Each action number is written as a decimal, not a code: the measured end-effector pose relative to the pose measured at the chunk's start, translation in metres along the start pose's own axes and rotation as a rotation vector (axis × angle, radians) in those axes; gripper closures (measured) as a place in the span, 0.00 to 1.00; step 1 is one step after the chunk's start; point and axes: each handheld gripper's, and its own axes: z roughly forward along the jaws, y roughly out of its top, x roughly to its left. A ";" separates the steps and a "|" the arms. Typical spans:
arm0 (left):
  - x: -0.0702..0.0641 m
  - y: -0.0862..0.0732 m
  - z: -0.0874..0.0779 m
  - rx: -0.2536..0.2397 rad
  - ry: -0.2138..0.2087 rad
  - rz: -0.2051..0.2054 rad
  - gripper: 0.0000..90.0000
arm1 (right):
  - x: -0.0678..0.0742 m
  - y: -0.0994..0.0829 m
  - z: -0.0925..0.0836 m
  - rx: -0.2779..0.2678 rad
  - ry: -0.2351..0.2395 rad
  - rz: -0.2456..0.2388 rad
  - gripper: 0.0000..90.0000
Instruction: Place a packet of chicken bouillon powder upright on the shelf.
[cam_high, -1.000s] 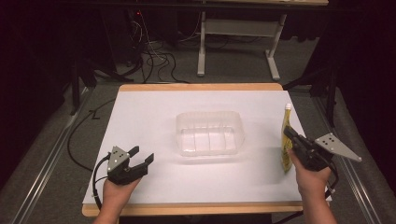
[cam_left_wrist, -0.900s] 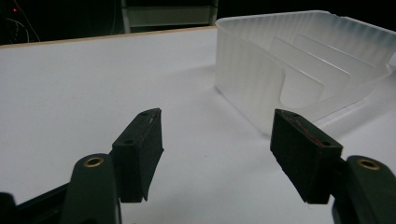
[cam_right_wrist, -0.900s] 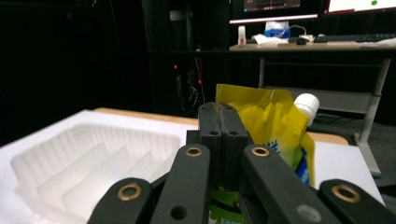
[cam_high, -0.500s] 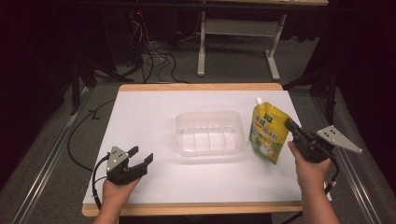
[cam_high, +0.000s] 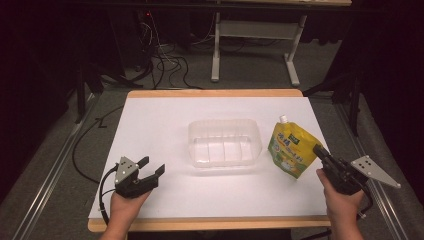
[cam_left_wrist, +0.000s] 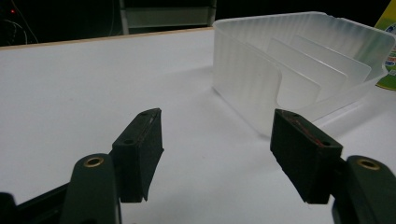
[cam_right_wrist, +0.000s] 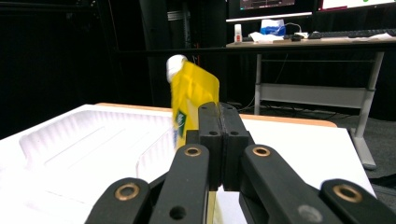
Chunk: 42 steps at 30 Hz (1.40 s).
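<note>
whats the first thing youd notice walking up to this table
The bright yellow pouch with a white spout stands out, pinched at its edge by the right gripper at the right side of the white table. Next comes the clear plastic container with inner dividers in the middle of the table. The left gripper rests near the front left with its jaws wide open and nothing between them.

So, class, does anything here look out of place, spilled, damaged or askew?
Nothing is spilled or damaged. The yellow pouch hangs tilted beside the clear tray, pinched at its edge by the right gripper; its white cap is on. The left gripper rests open on the white table.
</note>
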 end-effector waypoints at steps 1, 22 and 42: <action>0.000 0.000 0.000 0.000 -0.001 0.000 0.39 | 0.001 0.000 -0.002 0.002 -0.003 0.000 1.00; -0.001 0.002 -0.001 -0.009 -0.007 0.006 0.39 | 0.000 -0.019 0.027 0.184 0.027 0.018 0.66; -0.004 0.002 0.003 0.001 -0.023 0.019 0.39 | 0.004 -0.031 0.038 0.247 -0.016 0.033 0.97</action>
